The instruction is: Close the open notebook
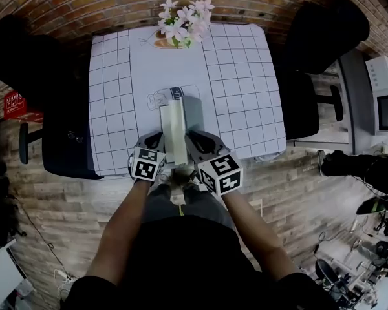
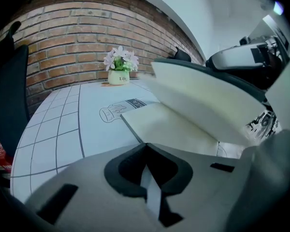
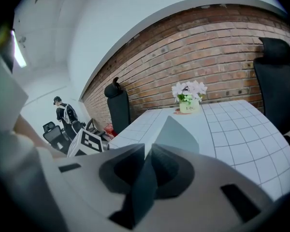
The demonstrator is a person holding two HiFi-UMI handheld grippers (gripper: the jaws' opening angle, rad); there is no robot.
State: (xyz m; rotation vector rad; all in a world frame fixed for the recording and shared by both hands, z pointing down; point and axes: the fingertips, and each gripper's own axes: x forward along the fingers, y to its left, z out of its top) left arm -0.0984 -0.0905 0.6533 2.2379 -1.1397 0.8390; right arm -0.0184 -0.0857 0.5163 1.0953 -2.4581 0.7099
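The notebook [image 1: 174, 131] lies near the front edge of the white checked table [image 1: 239, 76]. Its left half rests flat [image 2: 169, 124], while its right half [image 2: 208, 98] stands lifted above it, close to upright in the head view. My left gripper [image 2: 146, 146] is shut on the thin near edge of the flat left half. My right gripper [image 3: 147, 151] is shut on the grey cover [image 3: 181, 134] of the raised half. In the head view the left gripper [image 1: 156, 141] and right gripper [image 1: 195, 142] sit either side of the notebook.
A pot of white flowers [image 1: 181, 21] stands at the table's far edge by the brick wall. Black chairs flank the table at left [image 1: 26, 50] and right [image 1: 323, 31]. A mug drawing [image 1: 158, 99] is printed beside the notebook. A person [image 3: 64, 114] stands far off.
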